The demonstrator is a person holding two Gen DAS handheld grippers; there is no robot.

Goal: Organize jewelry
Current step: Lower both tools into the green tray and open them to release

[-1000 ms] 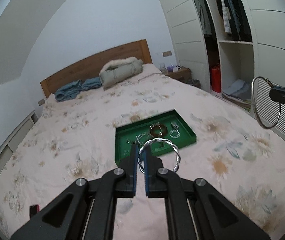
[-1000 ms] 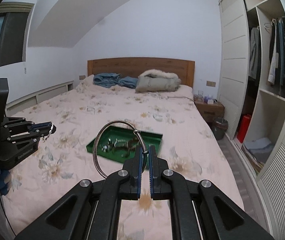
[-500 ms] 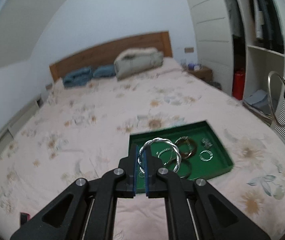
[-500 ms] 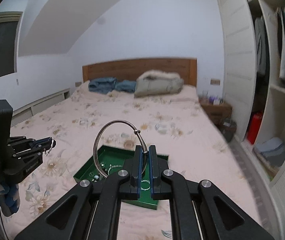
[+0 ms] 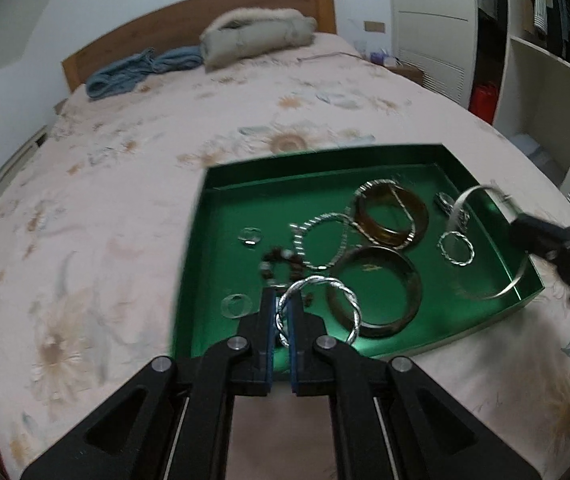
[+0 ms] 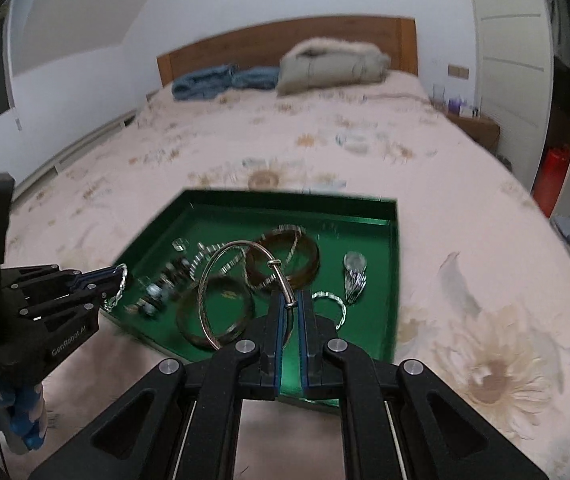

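Note:
A green tray lies on the floral bedspread and holds several bangles, rings and a bead bracelet. My left gripper is shut on a twisted silver bangle, held just above the tray's near edge. My right gripper is shut on a thin plain silver bangle, held above the tray's near part; it shows over the tray's right end in the left wrist view. A brown bangle and an amber bangle lie in the tray. The tray also shows in the right wrist view.
The bed stretches far beyond the tray, with a wooden headboard, a folded beige coat and blue clothes at its head. A white wardrobe stands along the right side.
Both grippers have dropped and moved forward toward the tray, each still holding its bangle. The tray now fills the middle of both views.

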